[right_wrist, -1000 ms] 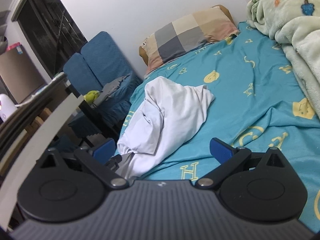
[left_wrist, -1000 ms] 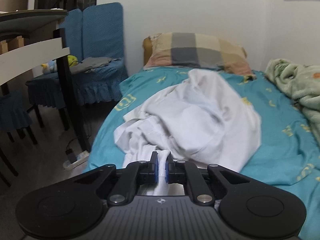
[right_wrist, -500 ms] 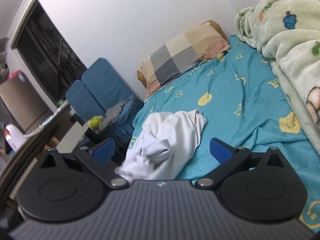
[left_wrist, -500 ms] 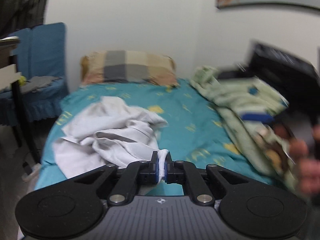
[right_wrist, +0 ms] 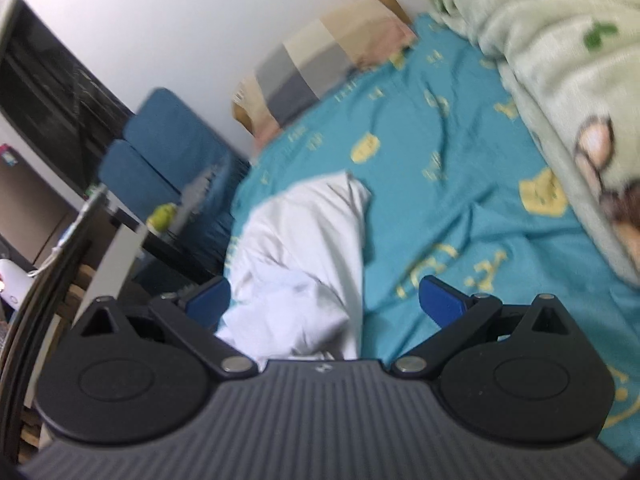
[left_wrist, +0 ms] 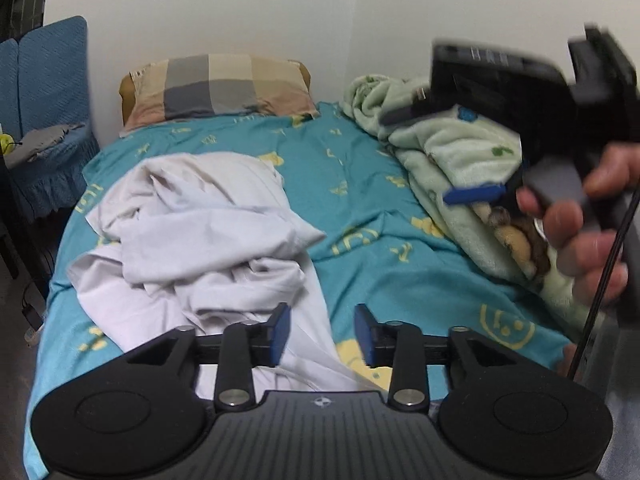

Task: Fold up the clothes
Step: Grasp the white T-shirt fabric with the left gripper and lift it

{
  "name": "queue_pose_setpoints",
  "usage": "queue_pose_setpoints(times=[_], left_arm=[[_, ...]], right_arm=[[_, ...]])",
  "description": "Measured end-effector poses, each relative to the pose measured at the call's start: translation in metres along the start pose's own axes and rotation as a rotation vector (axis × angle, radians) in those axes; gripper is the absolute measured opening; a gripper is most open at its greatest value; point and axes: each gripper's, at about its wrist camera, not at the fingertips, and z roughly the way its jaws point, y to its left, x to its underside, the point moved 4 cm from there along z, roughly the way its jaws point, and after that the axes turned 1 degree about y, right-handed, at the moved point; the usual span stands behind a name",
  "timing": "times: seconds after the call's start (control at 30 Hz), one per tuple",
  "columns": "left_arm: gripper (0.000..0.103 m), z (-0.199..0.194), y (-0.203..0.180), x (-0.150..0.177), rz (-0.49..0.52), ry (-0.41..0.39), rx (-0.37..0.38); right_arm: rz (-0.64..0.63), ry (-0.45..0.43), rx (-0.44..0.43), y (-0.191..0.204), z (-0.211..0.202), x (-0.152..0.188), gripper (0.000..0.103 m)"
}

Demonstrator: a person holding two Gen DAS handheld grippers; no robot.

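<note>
A crumpled white garment (left_wrist: 200, 240) lies in a heap on the left half of the teal bed sheet (left_wrist: 360, 184). My left gripper (left_wrist: 322, 334) stands open just above the garment's near edge, its blue pads apart with nothing between them. The right wrist view shows the same garment (right_wrist: 304, 264) ahead of my right gripper (right_wrist: 324, 300), which is wide open and empty. From the left wrist view that right gripper (left_wrist: 476, 194) appears blurred at the right, held up over the bed by a person's hand (left_wrist: 580, 224).
A checked pillow (left_wrist: 216, 86) lies at the head of the bed against the white wall. A bunched pale green blanket (left_wrist: 460, 152) fills the right side. Blue chairs (left_wrist: 44, 112) and a dark table (right_wrist: 132, 236) stand left of the bed.
My left gripper has opened and let go of the white garment, which now lies on the bed. The right gripper has swung lower and closer to the garment.
</note>
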Motion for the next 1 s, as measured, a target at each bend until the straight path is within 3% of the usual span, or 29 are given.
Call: queue_pose_setpoints(times=[0.03,0.1,0.2,0.37,0.4,0.47,0.5,0.53,0.6,0.77,1.0], left_arm=[[0.062,0.002,0.007,-0.006,-0.011,-0.013,-0.007],[0.064,0.016,0.022,-0.023,-0.025,-0.028,-0.033],[0.083,0.046,0.037,-0.046,-0.018,-0.058,-0.077],[0.079,0.107,0.037,-0.054,0.057,0.007,-0.047],[0.076,0.119,0.035,-0.050,0.081,0.032,-0.055],[0.060,0.142,0.033,-0.040,0.132,0.088,-0.088],[0.036,0.151,0.033,-0.034,0.154,0.117,-0.113],[0.024,0.157,0.035,-0.031,0.161,0.133,-0.130],[0.016,0.155,0.042,-0.034,0.119,0.116,-0.126],[0.014,0.109,0.077,-0.061,-0.081,0.018,-0.085],[0.014,0.027,0.176,-0.095,-0.366,-0.131,-0.154]], right_arm=[[0.011,0.007,0.010,-0.002,0.002,0.002,0.102],[0.039,0.018,0.024,-0.008,0.006,0.004,0.102],[0.084,0.007,0.040,-0.015,0.007,0.004,0.102],[0.156,-0.018,0.072,-0.029,0.009,0.001,0.102],[0.169,-0.028,0.082,-0.034,0.009,0.000,0.102],[0.191,-0.028,0.099,-0.041,0.011,-0.002,0.102],[0.198,-0.020,0.096,-0.044,0.014,-0.001,0.102],[0.205,-0.010,0.092,-0.046,0.016,-0.001,0.102],[0.196,0.014,0.077,-0.045,0.020,0.003,0.102],[0.139,0.043,0.056,-0.033,0.025,0.008,0.102],[0.051,0.077,0.020,-0.013,0.030,0.017,0.102]])
